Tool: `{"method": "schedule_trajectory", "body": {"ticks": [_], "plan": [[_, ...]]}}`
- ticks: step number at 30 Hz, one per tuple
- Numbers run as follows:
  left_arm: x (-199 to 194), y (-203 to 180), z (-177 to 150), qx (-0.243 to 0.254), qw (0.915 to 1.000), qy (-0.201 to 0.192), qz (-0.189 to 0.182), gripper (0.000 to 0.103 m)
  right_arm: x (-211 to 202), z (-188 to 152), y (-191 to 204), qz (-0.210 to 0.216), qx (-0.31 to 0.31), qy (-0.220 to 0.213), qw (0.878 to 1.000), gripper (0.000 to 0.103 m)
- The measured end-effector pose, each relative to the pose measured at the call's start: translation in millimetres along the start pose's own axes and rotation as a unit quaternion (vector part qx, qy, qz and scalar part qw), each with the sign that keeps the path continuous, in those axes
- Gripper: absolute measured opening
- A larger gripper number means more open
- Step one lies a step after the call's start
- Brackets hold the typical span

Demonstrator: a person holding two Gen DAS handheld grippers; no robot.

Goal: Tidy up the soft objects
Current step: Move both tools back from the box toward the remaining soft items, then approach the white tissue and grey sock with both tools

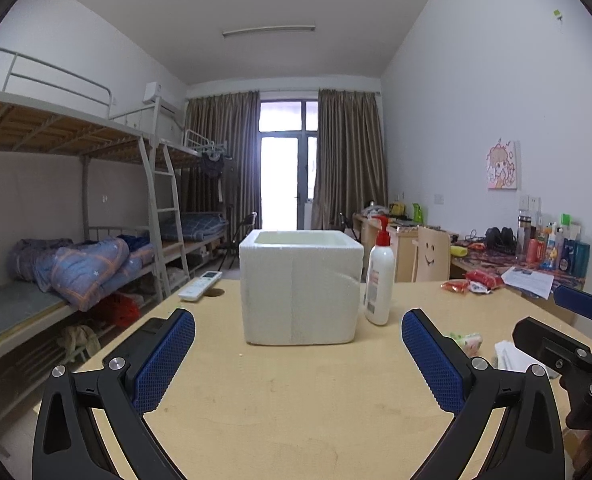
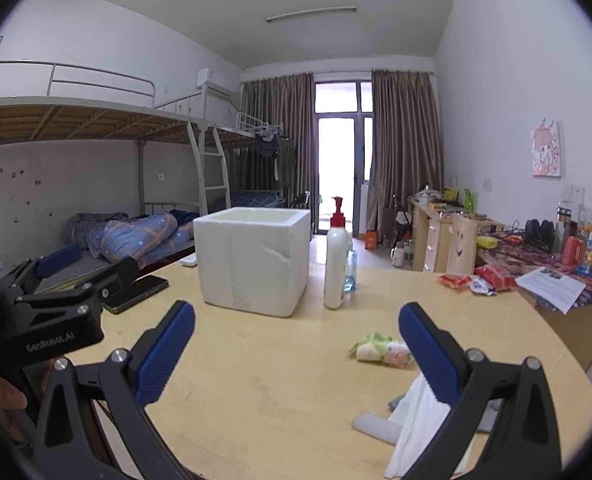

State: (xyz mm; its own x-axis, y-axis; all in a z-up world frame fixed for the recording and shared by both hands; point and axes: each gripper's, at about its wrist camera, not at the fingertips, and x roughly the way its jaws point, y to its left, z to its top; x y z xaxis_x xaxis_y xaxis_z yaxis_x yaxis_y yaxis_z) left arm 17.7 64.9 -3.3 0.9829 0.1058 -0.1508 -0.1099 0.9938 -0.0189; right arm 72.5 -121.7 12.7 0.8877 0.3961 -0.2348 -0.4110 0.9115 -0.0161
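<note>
Both grippers hover low over the near edge of the worktop [image 1: 296, 400], side by side. The left gripper [image 1: 298, 360] has its jaws wide apart and holds nothing; the right gripper [image 2: 296, 356] is likewise spread wide and empty.

A white foam box [image 1: 300, 292], open at the top, stands toward the far edge, straight ahead of the left gripper. A pump bottle [image 1: 380, 280] stands upright just beside the box's right side, and a remote [image 1: 200, 285] lies near the far left corner. A phone [image 2: 136, 292] lies at the left edge.

The soft things lie on the right part of the worktop: a small rolled floral cloth [image 2: 380, 350] ahead of the right gripper's right finger, a white cloth [image 2: 416, 424] partly hidden behind that finger, and a grey roll [image 2: 376, 426] touching it near the near edge.
</note>
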Motion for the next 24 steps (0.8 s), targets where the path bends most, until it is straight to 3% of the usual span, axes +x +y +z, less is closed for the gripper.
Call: {"method": "schedule_trajectory", "body": {"ticks": [10,24], "plan": [[3,-2,-1,-0.004,0.9999,0.01,-0.011,0.103,-3,-4,-4,-0.01,0.01,0.007,1.0,0.103],[15,-51,-6,0.015,0.9946,0.034,-0.096,0.103,-37,-12,-43,-0.083,0.04,0.015,0.996,0.103]]}}
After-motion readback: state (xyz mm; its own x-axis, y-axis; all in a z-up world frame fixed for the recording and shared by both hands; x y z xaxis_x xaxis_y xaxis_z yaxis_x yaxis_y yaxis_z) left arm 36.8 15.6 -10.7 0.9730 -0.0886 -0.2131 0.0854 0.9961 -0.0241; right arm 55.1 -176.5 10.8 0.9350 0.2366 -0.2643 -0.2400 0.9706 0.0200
